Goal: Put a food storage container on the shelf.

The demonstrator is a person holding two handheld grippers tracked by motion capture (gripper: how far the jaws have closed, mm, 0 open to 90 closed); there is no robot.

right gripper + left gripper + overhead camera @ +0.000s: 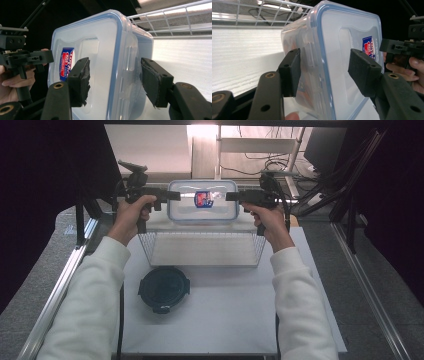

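The white surface (225,315) carried a wire basket (202,249) and a dark round lid (164,289). Behind the basket sat the clear box (202,201), between both claws. The left claw (176,196) and right claw (229,196) each stood half open, straddling an end, pads not pressing. Squeezing evenly would help lift it level.

One clear lidded container (202,201); one wire basket (202,249); one dark round lid (164,288); two claws.

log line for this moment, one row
thing: clear lidded box above wire basket | left gripper: at box's left end | right gripper: at right end | grip: unclear | round dark lid: on table
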